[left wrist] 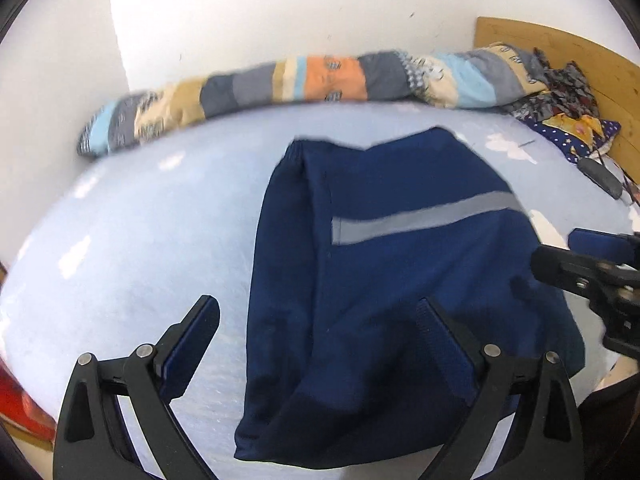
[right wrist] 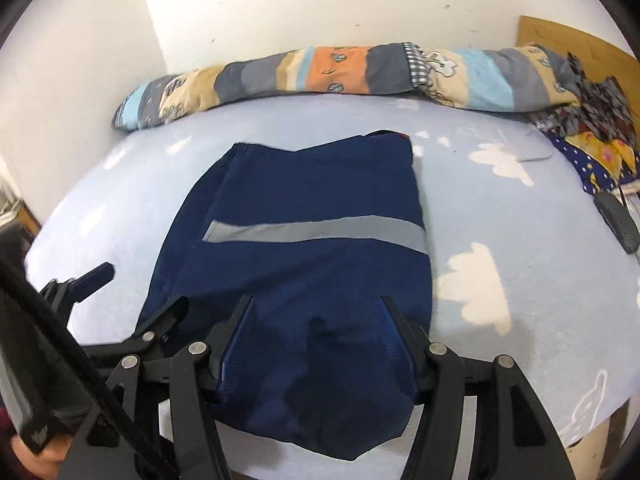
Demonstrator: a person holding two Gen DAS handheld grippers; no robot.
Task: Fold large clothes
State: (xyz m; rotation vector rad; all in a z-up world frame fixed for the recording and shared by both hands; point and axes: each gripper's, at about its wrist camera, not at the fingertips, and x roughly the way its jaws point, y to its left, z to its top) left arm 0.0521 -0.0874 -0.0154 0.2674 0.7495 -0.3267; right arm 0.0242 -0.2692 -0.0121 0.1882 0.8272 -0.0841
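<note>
Left wrist view: rides on left gripper (left wrist: 318, 312), looks steeply down and forward over bed (left wrist: 120, 240), close above navy garment (left wrist: 400, 280), sits left of it; right gripper (left wrist: 576, 264) enters at right edge
Right wrist view: same tilt, close, centred on garment; left gripper (right wrist: 132, 292) at left edge
Shared: garment, bed, rolled quilt (right wrist: 340, 72), wall (right wrist: 320, 0)

Navy garment (right wrist: 304, 248) with a grey reflective stripe, folded into a flat rectangle, lying right under the right claw (right wrist: 316, 316).
</note>
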